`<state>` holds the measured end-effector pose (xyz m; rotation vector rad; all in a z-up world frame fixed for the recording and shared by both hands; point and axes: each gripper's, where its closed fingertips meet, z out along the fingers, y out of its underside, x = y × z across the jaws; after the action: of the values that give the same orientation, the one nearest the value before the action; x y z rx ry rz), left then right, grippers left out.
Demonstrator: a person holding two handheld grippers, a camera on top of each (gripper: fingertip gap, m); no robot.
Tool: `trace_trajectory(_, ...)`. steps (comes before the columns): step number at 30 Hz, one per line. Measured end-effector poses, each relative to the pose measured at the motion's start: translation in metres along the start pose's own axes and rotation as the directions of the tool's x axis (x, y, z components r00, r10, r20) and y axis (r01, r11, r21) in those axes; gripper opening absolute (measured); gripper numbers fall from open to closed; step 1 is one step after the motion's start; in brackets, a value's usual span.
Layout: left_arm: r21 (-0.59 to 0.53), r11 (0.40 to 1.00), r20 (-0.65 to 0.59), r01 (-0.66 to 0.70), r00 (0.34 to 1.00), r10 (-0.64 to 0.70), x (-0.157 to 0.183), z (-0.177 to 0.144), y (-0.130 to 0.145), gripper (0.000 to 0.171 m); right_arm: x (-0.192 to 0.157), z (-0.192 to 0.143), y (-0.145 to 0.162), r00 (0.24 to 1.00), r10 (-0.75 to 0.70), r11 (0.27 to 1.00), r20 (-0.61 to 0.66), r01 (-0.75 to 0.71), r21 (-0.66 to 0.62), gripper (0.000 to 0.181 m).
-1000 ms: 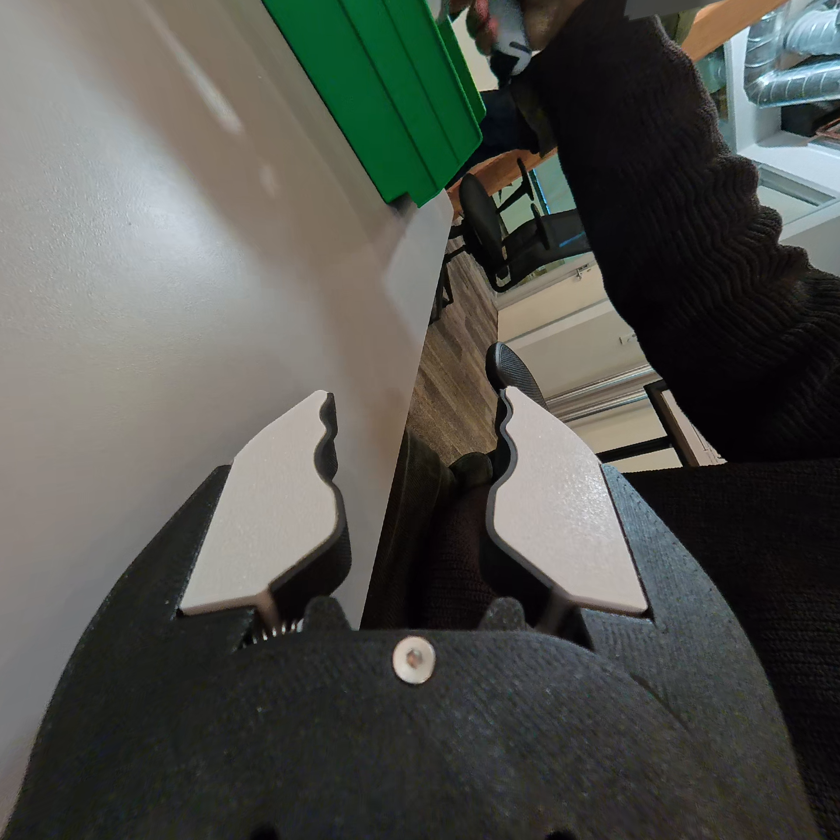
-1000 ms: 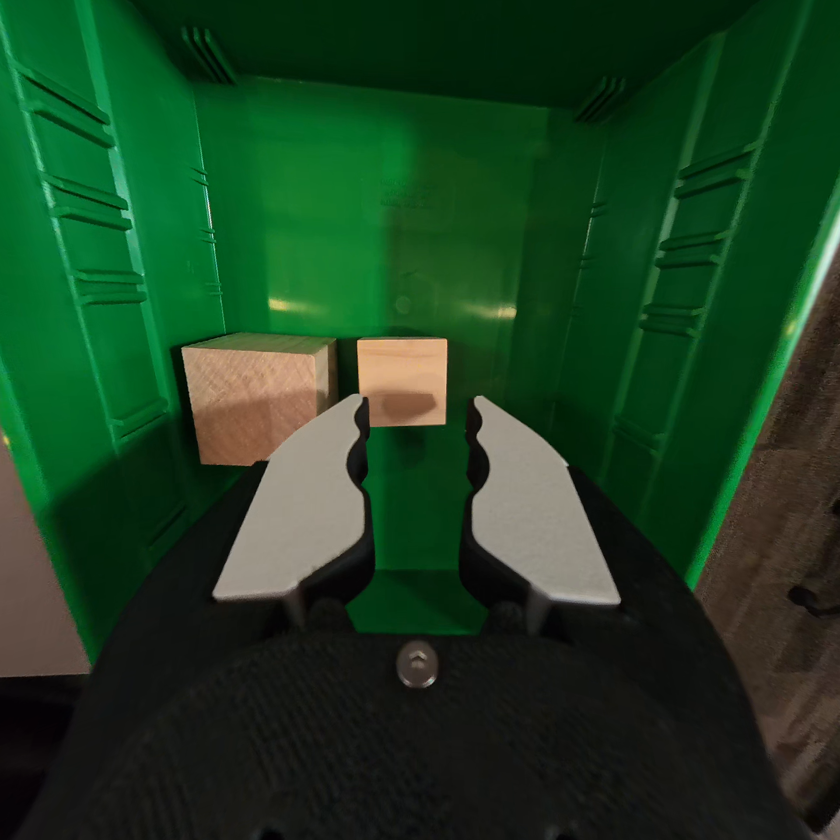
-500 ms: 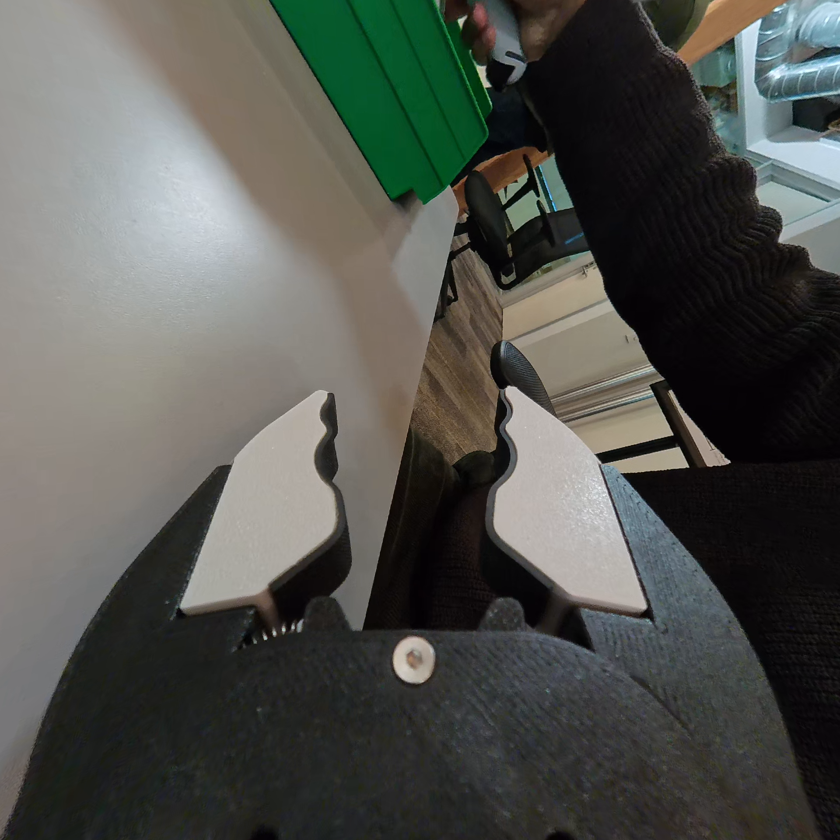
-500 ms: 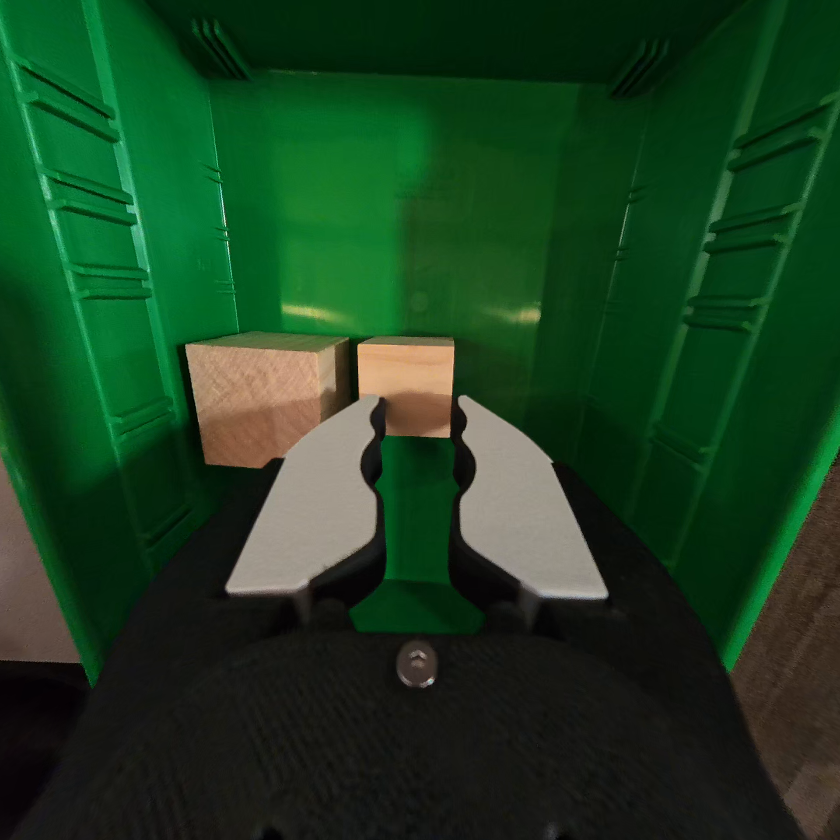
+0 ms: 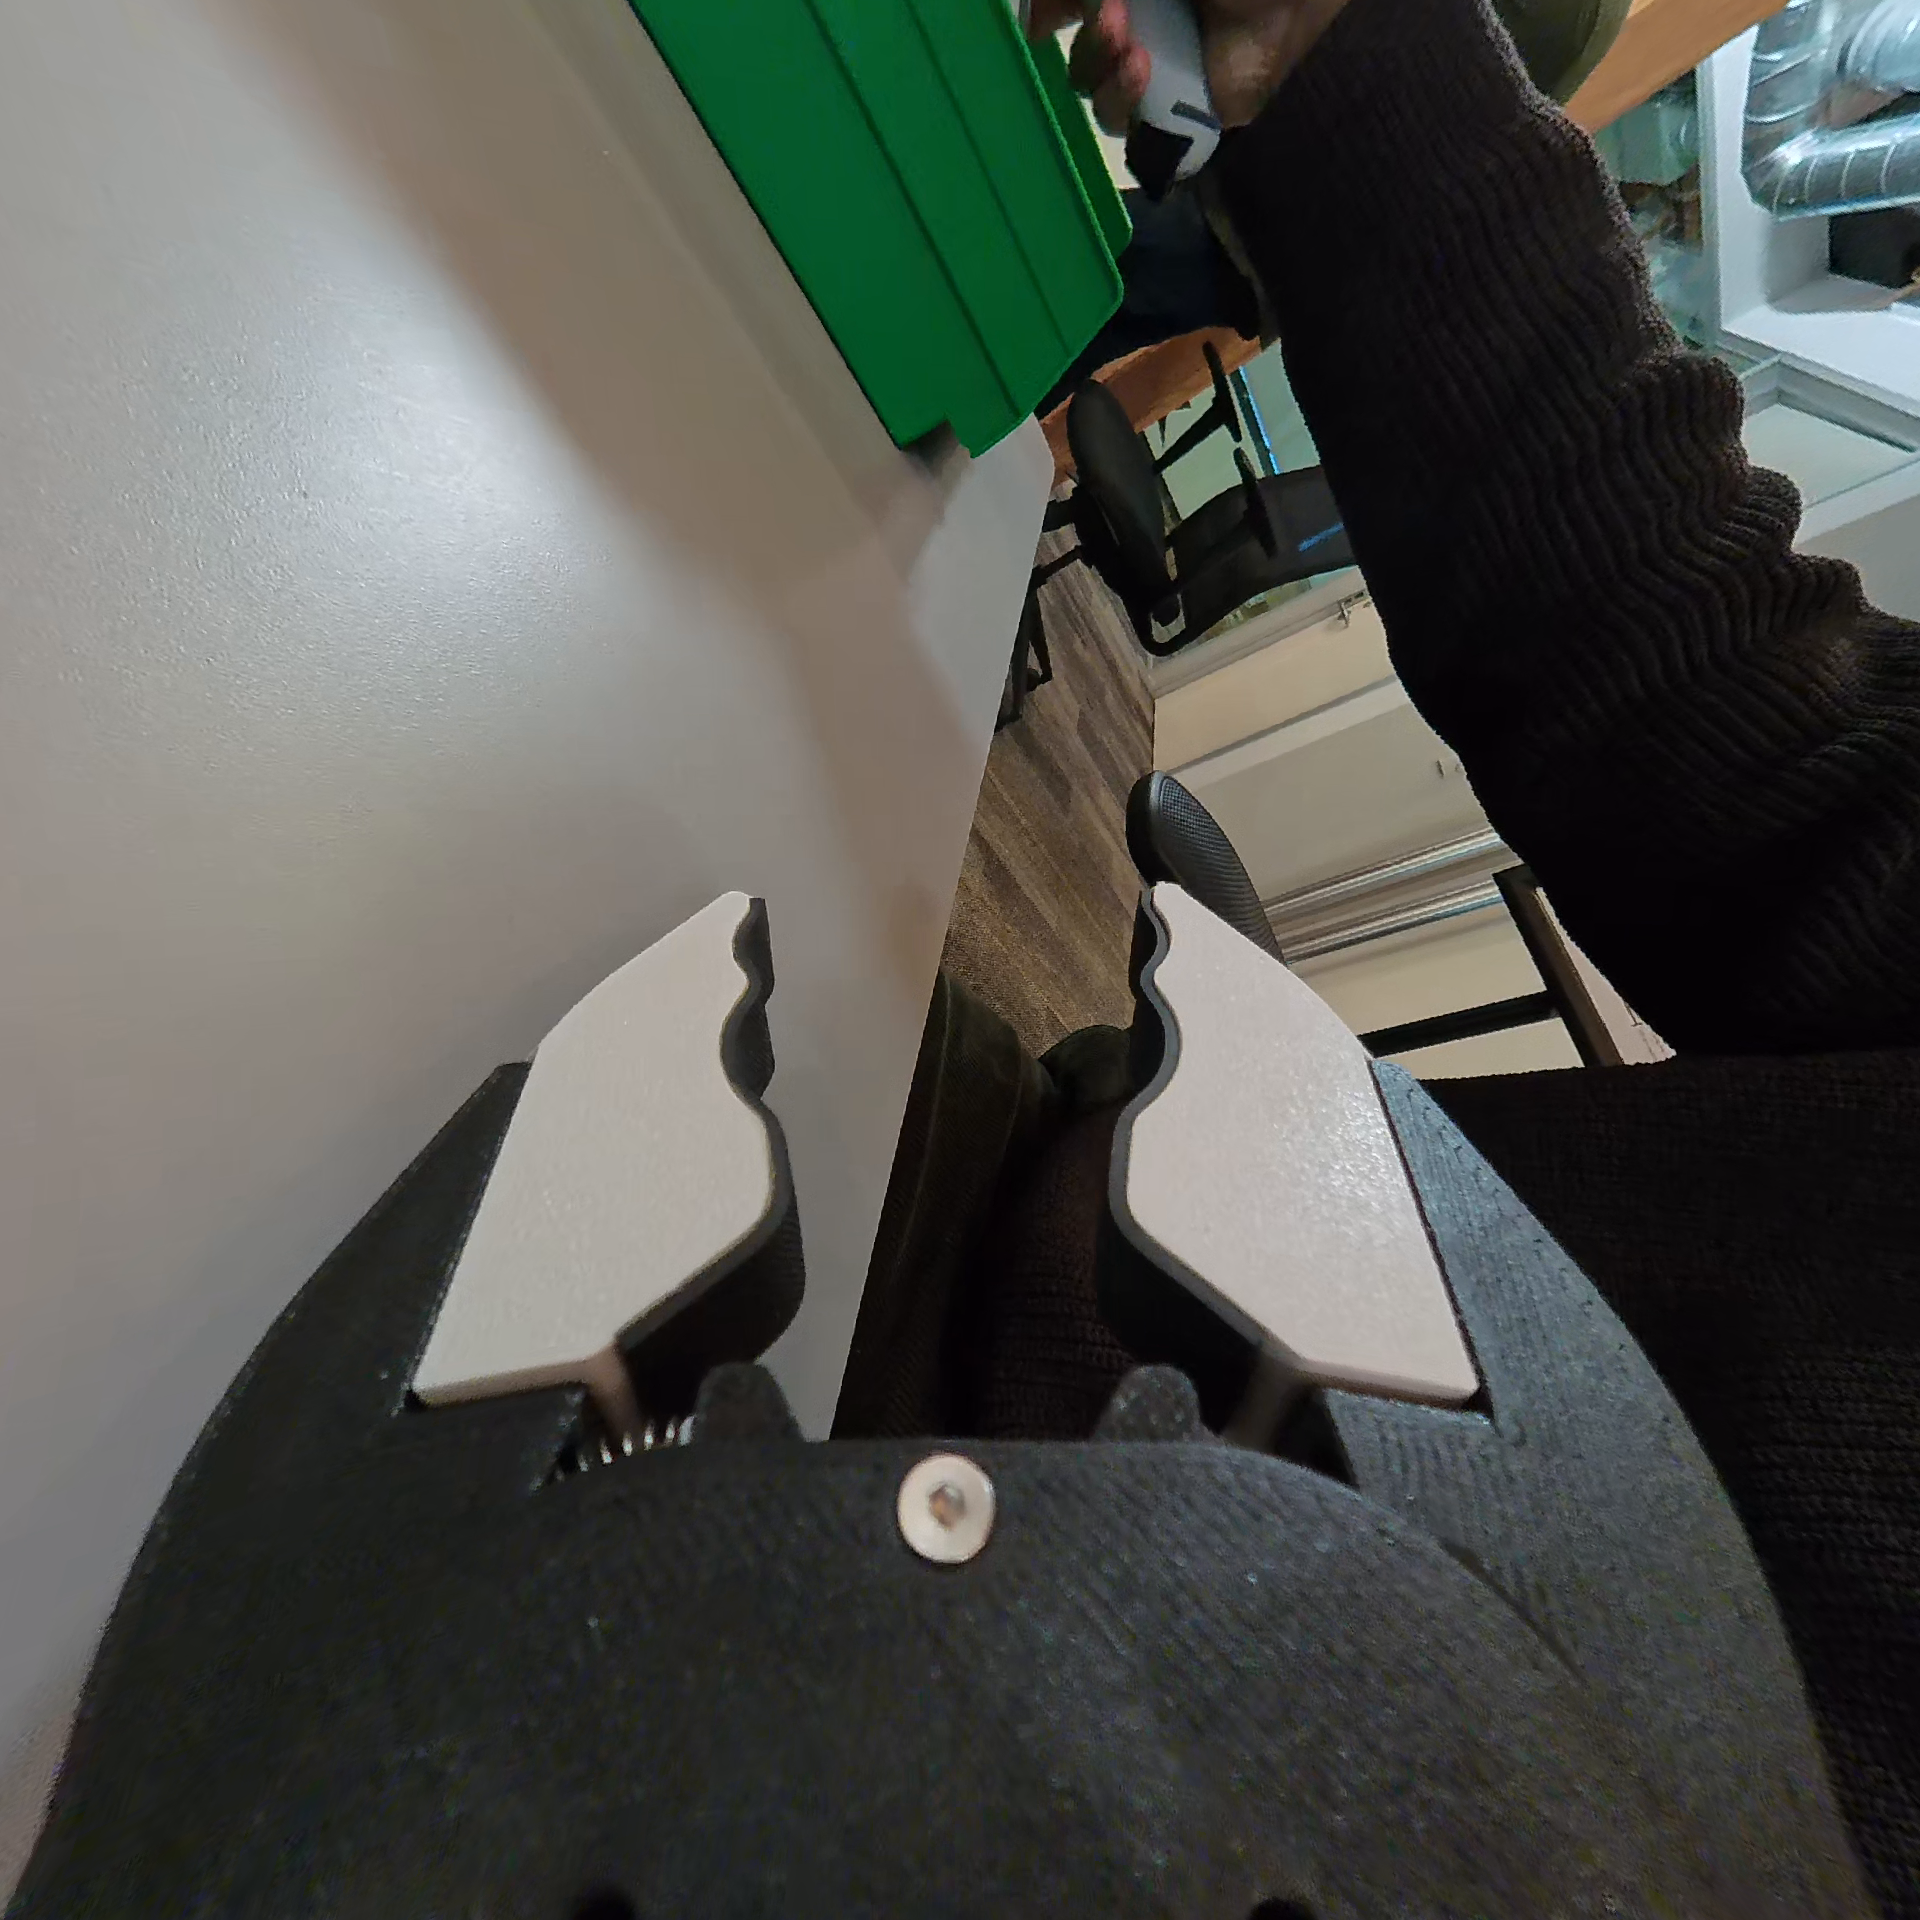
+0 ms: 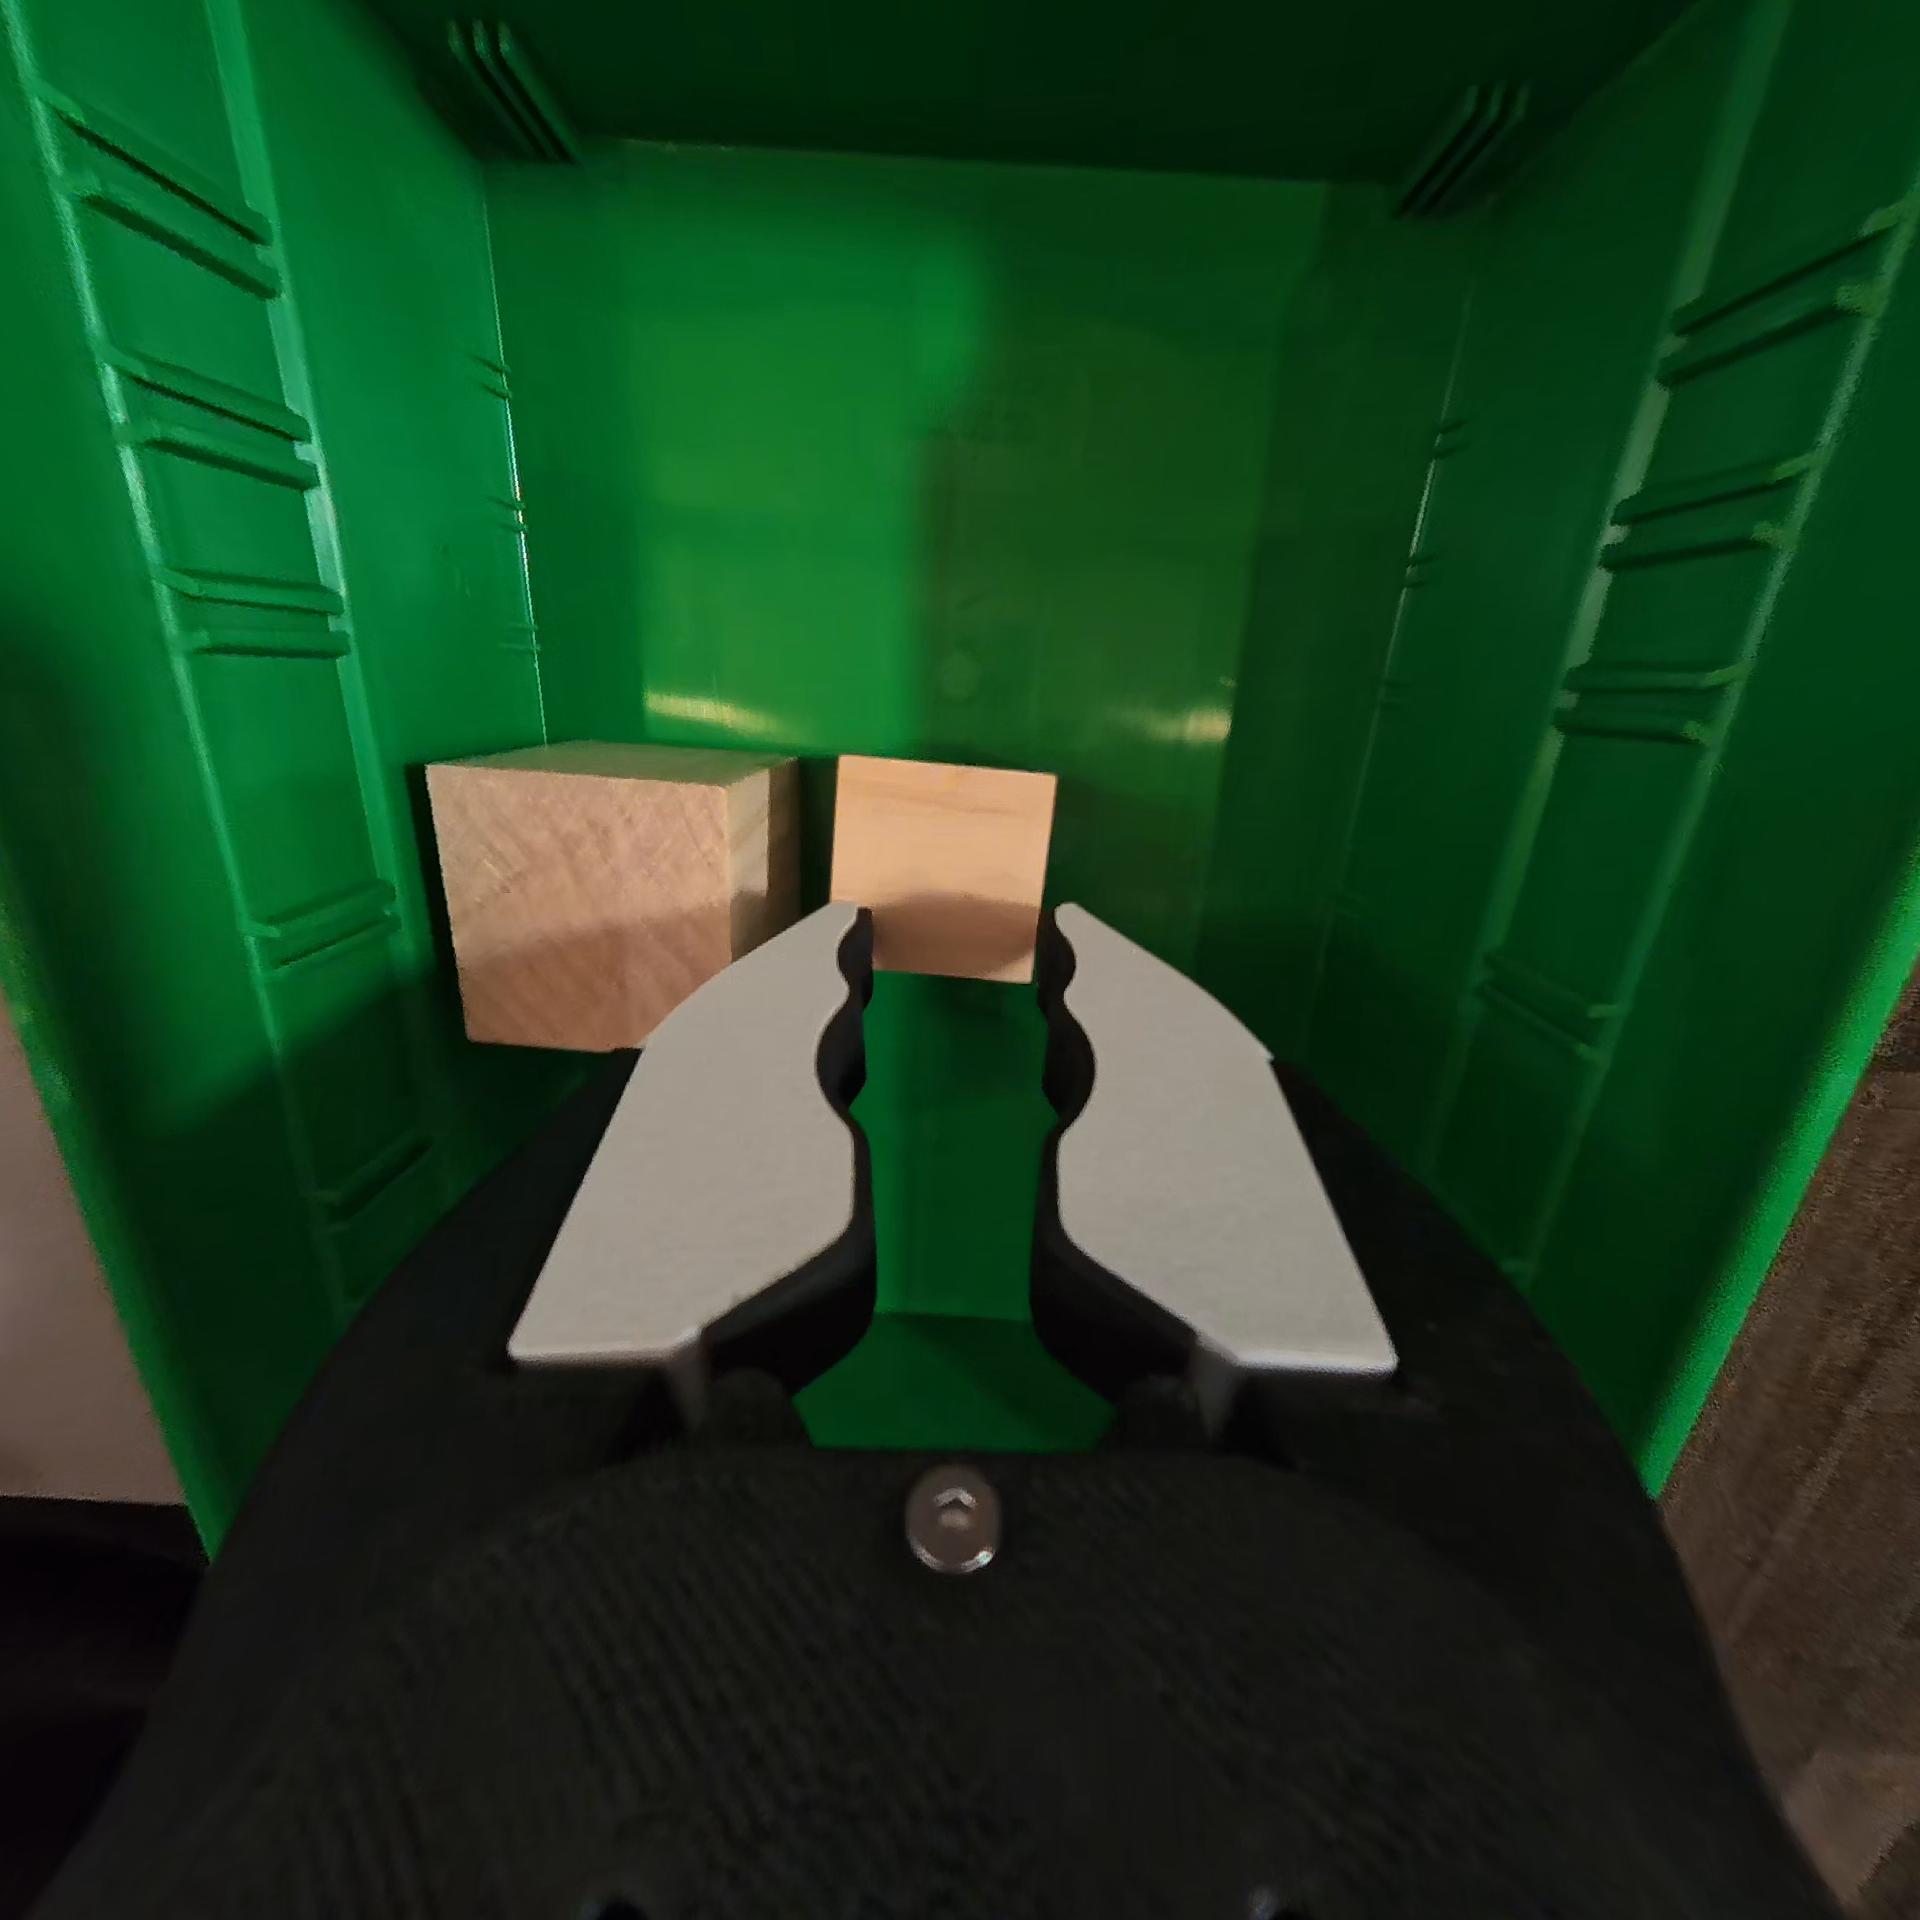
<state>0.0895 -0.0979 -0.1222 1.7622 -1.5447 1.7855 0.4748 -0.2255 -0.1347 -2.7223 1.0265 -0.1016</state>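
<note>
Small block (image 6: 940, 862) sitting deep in green bin (image 6: 312, 727) beside bigger block (image 6: 592, 894); right gripper (image 6: 956, 912) reaching in, claw narrow, flanking it, contact unclear. Left gripper (image 5: 953, 899) idling wide, empty, outside bin.

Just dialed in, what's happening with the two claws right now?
The right claw is reaching into the green plastic bin, jaws open around the near end of the smaller pale wooden cube; whether they touch it is unclear. A larger wooden cube sits just left of it. The left claw is open and empty by the white table edge.
</note>
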Motion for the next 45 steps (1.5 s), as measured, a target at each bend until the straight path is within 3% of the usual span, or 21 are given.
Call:
trace_trajectory(14,0.0,1.0,0.004,0.009,1.0,-0.009,-0.003,-0.001,-0.001,0.068,-0.004,0.007,-0.014,1.0,-0.01,1.0,-0.008,0.01,0.008,0.037)
trace_trajectory(17,-0.002,1.0,0.003,0.01,1.0,-0.01,-0.003,-0.001,0.0,0.068,-0.007,0.005,-0.014,1.0,-0.003,1.0,0.014,0.003,0.012,0.019)
trace_trajectory(19,-0.004,1.0,0.004,0.009,1.0,-0.009,-0.003,-0.001,0.0,0.068,-0.005,0.005,-0.013,1.0,-0.012,1.0,-0.001,0.012,0.009,0.018)
trace_trajectory(27,-0.007,1.0,0.006,0.005,1.0,-0.005,-0.002,-0.001,0.001,0.067,-0.001,-0.001,-0.017,1.0,-0.015,0.999,-0.024,0.016,0.037,0.039)
trace_trajectory(45,-0.006,1.0,0.006,0.007,1.0,-0.007,-0.003,-0.001,0.0,0.067,-0.001,0.006,-0.008,1.0,-0.008,1.0,0.012,0.009,-0.009,0.04)
